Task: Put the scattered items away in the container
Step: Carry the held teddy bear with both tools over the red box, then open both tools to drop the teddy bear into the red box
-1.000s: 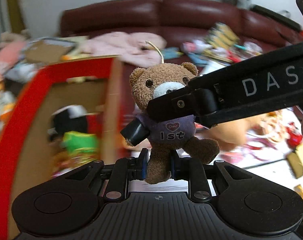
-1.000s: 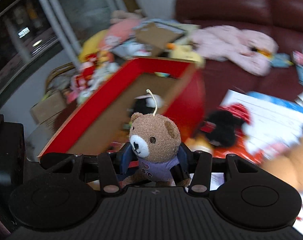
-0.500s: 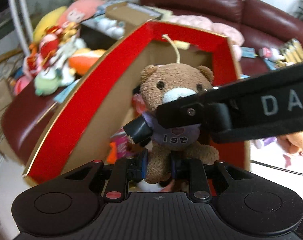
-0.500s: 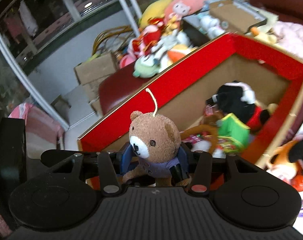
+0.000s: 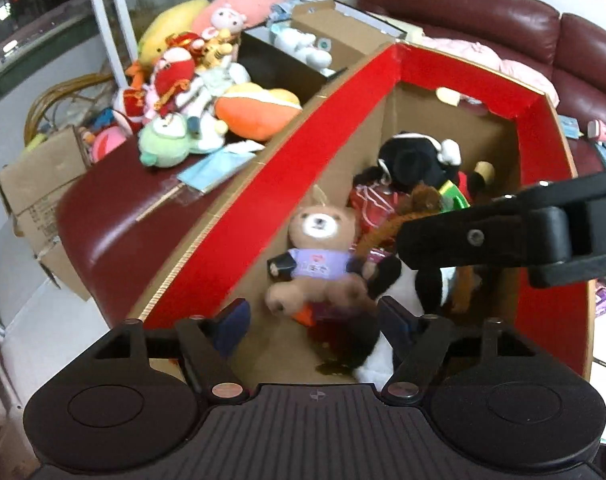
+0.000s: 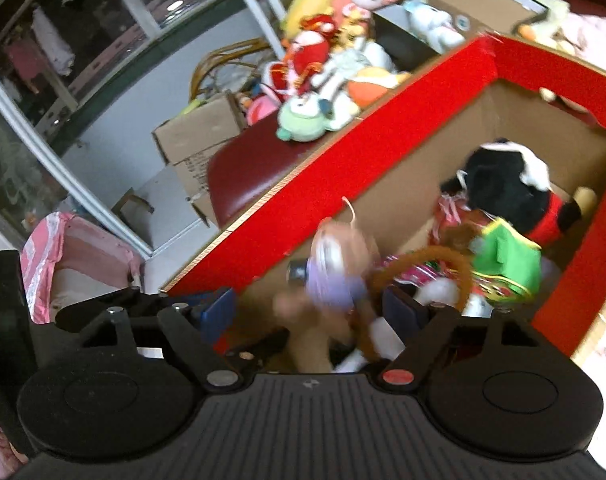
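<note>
The small brown teddy bear in a purple shirt is loose inside the red-rimmed cardboard box, blurred as it falls; no pads touch it. It shows blurred in the right wrist view too, teddy bear over the box. My left gripper hangs over the box with its jaws opening wide, nothing pressed between them. My right gripper is likewise opening above the box, and its arm crosses the left wrist view at the right. Below lie a black-and-white plush and a green item.
A dark red stool left of the box carries a heap of plush toys. Brown cardboard boxes stand on the floor beside it. A maroon sofa with pink cloth runs behind. A pink bag lies on the floor.
Both grippers swung over the red box with the bear held between them, then both spread their jaws. The bear has left the pads and dropped down into the box.
</note>
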A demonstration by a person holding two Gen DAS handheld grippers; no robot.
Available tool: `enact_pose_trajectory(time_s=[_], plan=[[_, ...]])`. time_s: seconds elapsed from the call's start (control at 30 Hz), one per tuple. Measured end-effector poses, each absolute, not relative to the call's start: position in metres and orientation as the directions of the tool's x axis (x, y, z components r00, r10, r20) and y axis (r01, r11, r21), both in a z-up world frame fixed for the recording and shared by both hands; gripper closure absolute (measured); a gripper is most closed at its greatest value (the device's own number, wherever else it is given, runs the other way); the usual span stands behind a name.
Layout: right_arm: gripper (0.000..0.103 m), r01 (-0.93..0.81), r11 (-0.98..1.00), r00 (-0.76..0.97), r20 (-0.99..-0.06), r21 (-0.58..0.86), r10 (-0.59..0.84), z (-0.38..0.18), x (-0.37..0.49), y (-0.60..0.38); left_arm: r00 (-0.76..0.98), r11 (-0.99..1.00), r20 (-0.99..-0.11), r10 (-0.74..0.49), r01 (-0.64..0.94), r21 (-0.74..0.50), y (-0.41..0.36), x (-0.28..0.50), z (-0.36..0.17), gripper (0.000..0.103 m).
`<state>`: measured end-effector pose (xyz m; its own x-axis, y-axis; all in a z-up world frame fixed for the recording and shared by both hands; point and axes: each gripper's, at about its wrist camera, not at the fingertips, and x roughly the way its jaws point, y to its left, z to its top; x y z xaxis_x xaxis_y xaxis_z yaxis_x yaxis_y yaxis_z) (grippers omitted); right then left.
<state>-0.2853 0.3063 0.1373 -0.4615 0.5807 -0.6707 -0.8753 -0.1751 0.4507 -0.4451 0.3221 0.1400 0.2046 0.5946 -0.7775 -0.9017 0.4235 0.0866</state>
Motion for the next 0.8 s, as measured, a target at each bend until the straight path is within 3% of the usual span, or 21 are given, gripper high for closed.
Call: enact_pose_trajectory(time_s=[0.8], plan=[[0.017, -0.862, -0.076, -0.436, -0.656, 0.502, 0.616, 0.126, -0.231, 0.268, 0.243, 0.537, -0.78, 0.577, -0.832, 0.138, 0.3, -0.38, 0.133, 0.018]])
